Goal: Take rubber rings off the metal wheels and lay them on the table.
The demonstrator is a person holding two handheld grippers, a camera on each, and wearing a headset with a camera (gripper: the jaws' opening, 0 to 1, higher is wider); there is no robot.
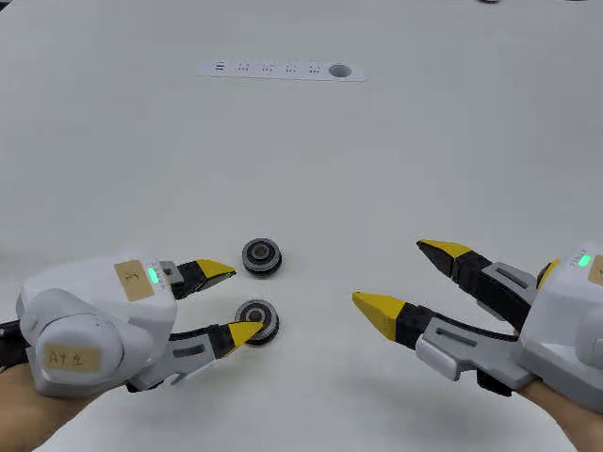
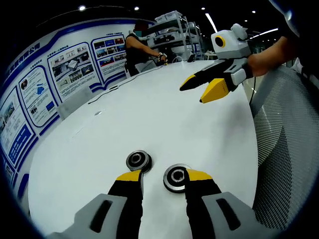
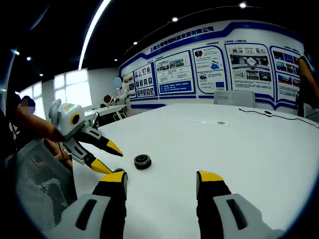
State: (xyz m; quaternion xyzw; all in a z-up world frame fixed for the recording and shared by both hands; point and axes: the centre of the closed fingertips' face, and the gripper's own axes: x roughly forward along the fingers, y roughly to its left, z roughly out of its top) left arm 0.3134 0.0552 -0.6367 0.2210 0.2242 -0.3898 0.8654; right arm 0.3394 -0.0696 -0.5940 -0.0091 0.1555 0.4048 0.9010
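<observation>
2 metal wheels (image 1: 261, 256) beside left hand-held gripper (image 1: 247, 299)

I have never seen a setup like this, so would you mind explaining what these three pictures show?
No robot here: a person holds a two-jaw tool in each hand, the left hand-held gripper and the right hand-held gripper. The head view comes from a headset camera looking down; the two round views come from cameras riding on each tool. On the white table lie two small metal wheels, the farther wheel and the nearer wheel by the left jaws, plus a power strip. Both tools are open, holding nothing.
</observation>
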